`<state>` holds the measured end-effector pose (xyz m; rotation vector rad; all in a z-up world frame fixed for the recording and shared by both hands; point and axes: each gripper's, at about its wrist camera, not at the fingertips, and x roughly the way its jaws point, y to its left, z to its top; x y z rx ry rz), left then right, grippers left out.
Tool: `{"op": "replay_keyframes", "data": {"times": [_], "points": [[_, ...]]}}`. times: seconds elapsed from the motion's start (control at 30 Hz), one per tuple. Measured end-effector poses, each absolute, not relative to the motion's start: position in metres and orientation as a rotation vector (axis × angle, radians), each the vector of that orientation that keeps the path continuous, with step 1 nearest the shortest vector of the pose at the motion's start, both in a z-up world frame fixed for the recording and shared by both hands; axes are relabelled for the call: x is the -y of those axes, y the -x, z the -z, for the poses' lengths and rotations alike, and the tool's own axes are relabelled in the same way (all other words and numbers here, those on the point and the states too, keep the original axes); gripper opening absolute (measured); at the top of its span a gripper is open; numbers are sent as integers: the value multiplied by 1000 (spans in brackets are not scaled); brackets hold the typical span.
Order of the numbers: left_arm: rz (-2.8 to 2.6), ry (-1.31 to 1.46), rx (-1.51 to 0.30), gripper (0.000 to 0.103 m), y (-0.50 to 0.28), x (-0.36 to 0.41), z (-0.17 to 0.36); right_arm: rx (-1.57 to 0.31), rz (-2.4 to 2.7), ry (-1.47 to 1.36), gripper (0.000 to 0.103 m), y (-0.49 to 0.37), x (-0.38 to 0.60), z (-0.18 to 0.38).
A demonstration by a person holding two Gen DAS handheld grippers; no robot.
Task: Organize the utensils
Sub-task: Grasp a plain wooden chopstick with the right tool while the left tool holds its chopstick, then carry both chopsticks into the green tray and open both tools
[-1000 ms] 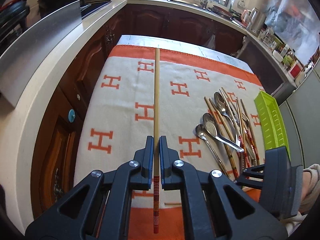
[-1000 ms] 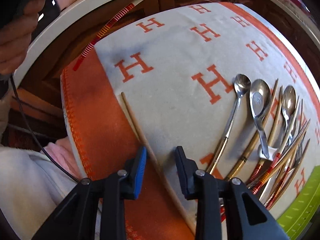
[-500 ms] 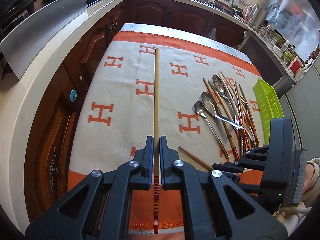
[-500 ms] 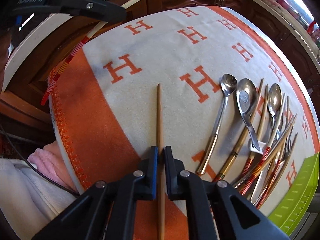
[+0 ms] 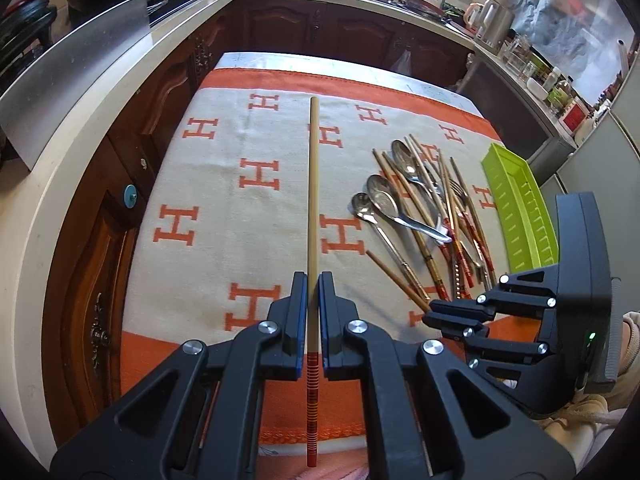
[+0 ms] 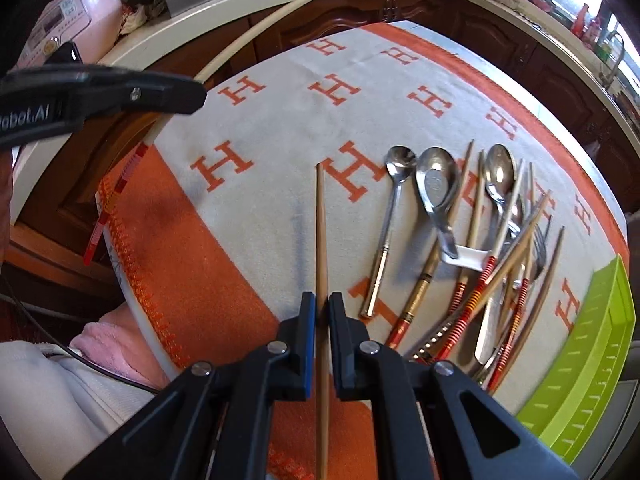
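Both jaws pinching: one chopstick each, lifted over the table's near edge.
Your right gripper [image 6: 322,316] just closed on the plain chopstick [image 6: 320,232]; left gripper [image 5: 313,304] holds the red-banded chopstick [image 5: 313,200]. Green tray [image 5: 520,208] at right edge next.

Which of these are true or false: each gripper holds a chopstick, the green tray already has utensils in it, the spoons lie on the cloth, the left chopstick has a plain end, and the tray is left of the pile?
1. Each gripper holds a chopstick. True: the left gripper is shut on the striped chopstick, the right gripper on the plain chopstick.
2. The green tray already has utensils in it. False: what shows of its inside is bare.
3. The spoons lie on the cloth. True.
4. The left gripper's chopstick has a plain end. False: its near end has red and orange bands.
5. The tray is left of the pile. False: it sits to the right.
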<state>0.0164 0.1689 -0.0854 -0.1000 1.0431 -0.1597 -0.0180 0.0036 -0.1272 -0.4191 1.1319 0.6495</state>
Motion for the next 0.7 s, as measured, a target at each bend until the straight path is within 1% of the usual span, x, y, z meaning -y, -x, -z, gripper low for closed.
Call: {"op": "replay_keyframes", "data": {"times": [0.1,0.3,0.5,0.7], "points": [[189,91,-1046,4,-15,-155,81,-1122,-612,359,6,17,13,115],[289,51,-1050,4,-23,-105,70,-1113,-503,131,6,5,80,84],[428,10,-1066,4,-49,-21,57,-1085,-339,-112,6,-9,178,58],[535,32,-1127,4,-83,70,58,-1080,-157,-307,6,-29,267,61]]}}
